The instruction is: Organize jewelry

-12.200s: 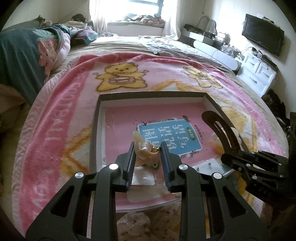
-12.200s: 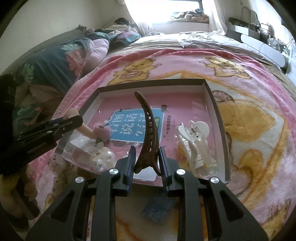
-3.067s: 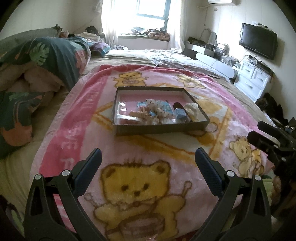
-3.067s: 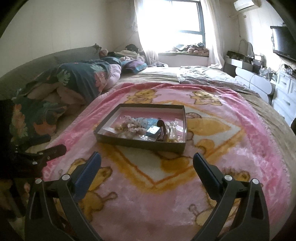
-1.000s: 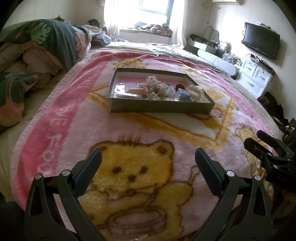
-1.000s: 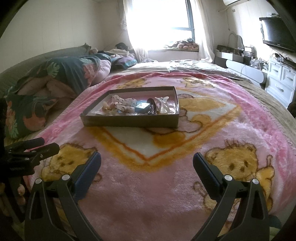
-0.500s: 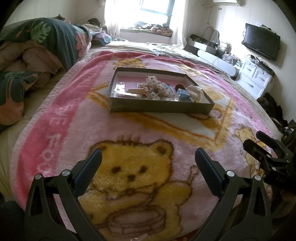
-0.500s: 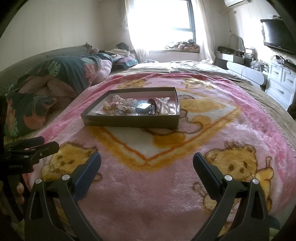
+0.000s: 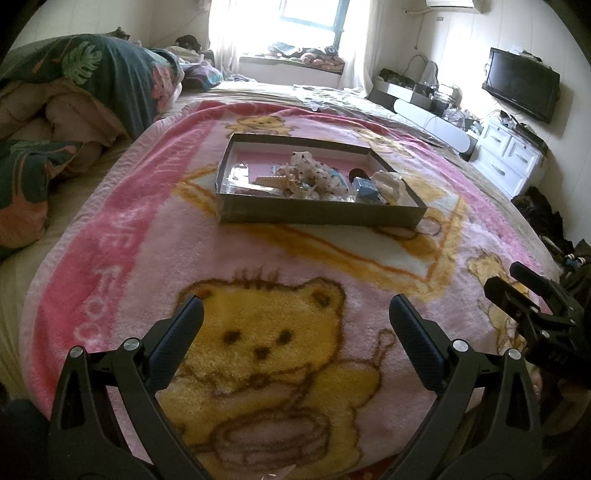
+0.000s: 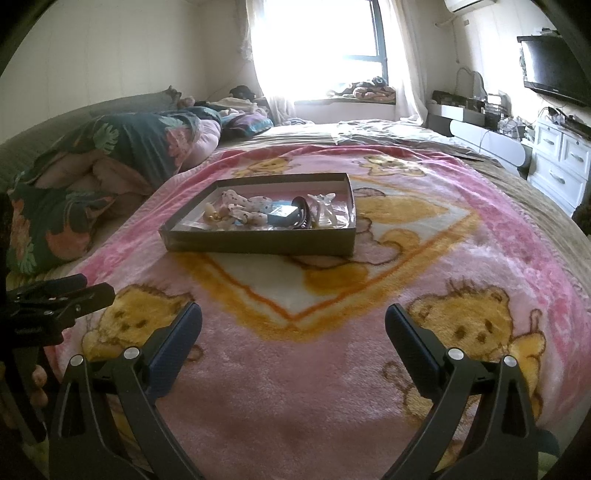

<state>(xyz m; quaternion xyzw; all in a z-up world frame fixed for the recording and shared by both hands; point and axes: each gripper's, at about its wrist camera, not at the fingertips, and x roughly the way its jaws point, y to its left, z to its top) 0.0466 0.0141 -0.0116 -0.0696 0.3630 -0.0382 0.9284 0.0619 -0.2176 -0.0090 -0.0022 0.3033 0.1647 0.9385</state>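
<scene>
A shallow brown box point(image 9: 317, 216) point(image 10: 258, 242) sits on the pink bear blanket. It holds a spotted scrunchie point(image 9: 314, 173) point(image 10: 243, 205), a dark hair claw point(image 10: 302, 214), a white hair claw point(image 9: 391, 184) point(image 10: 325, 206), a small blue packet point(image 9: 365, 190) and other small pieces. My left gripper point(image 9: 295, 325) is open and empty, well short of the box. My right gripper point(image 10: 293, 326) is open and empty, also well back. Each gripper shows at the edge of the other view, the right one point(image 9: 535, 306) and the left one point(image 10: 55, 295).
The pink blanket point(image 9: 129, 229) covers the bed. A rumpled floral duvet point(image 9: 74, 96) lies at the left. A white dresser point(image 9: 509, 155) and a wall TV point(image 9: 521, 88) stand at the right. A bright window point(image 10: 332, 33) is at the far end.
Both grippers have pulled back from the box and stand open and empty; earlier each held a hair piece over it. Over the last second the views shift only slightly.
</scene>
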